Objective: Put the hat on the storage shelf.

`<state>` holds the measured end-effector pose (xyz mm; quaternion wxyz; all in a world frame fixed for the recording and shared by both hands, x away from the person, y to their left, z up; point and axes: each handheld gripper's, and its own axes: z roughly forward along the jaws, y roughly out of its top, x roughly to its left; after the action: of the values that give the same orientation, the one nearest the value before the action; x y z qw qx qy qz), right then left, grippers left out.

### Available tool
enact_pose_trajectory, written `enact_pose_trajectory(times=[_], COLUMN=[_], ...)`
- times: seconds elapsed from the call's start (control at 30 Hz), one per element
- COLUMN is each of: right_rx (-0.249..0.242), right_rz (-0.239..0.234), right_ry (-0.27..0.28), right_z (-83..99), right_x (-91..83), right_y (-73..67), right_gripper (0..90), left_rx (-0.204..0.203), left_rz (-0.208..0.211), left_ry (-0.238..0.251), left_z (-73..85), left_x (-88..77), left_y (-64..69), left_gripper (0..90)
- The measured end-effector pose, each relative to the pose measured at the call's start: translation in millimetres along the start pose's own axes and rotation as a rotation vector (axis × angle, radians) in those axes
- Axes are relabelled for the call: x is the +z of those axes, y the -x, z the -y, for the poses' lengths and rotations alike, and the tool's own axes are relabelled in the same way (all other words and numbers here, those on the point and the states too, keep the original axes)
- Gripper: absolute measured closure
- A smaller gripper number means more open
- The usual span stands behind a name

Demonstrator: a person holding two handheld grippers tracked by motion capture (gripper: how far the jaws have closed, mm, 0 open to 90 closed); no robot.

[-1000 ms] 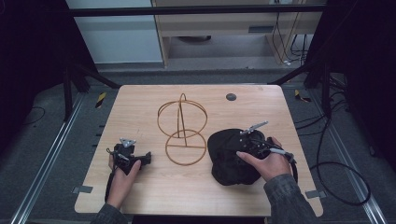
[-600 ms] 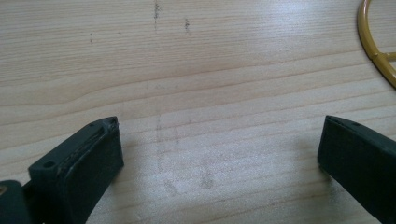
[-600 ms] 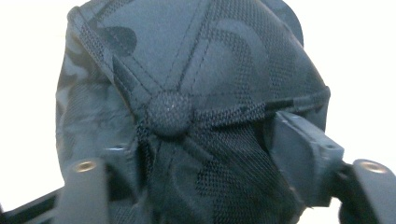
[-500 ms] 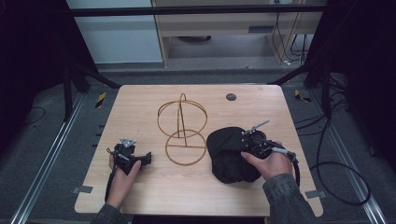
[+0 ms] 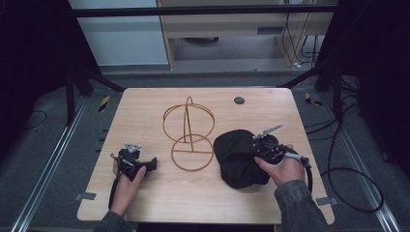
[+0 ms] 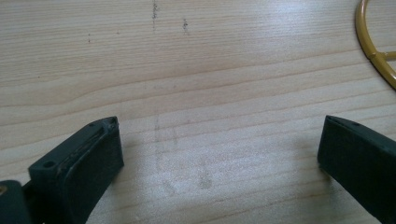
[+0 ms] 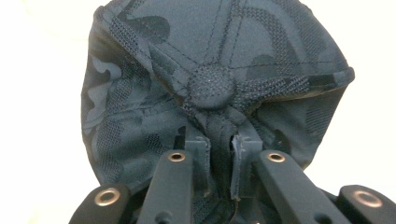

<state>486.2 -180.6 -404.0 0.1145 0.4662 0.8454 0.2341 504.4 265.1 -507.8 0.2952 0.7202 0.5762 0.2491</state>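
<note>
No readable text, labels, brands, numbers or signs anywhere

Left gripper (image 5: pixel 145 163) low, jaws spread wide, right gripper (image 7: pixel 219 144) pinched tight (just closed), both hands steady

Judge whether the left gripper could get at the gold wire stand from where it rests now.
Probably yes. The left gripper lies open on the bare table, and nothing stands between it and the gold wire stand just beside it.
</note>
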Motion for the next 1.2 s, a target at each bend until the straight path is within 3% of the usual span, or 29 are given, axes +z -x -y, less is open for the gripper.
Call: enact_pose_trajectory(times=[0.23,0.47,0.97,1.2], right_rx=[0.019,0.025,0.045,0.054], right_rz=[-0.063,-0.055,-0.009,-0.005], right_ry=[0.063,0.105,0.303,0.364], right_z=[-4.1,-4.3,-6.2,-9.7], right_x=[-12.6,-36.3,-117.1,-141.1], right_y=[6.3,14.8,33.4,33.4], right_gripper=[84.5,84.7,84.5,84.5], left_rx=[0.000,0.000,0.000,0.000], left_rz=[0.000,0.000,0.000,0.000], left_ry=[0.000,0.000,0.000,0.001], left_z=[0.0,0.0,0.0,0.0], left_x=[0.0,0.0,0.0,0.0], left_y=[0.0,0.0,0.1,0.1], left_gripper=[0.0,0.0,0.0,0.0])
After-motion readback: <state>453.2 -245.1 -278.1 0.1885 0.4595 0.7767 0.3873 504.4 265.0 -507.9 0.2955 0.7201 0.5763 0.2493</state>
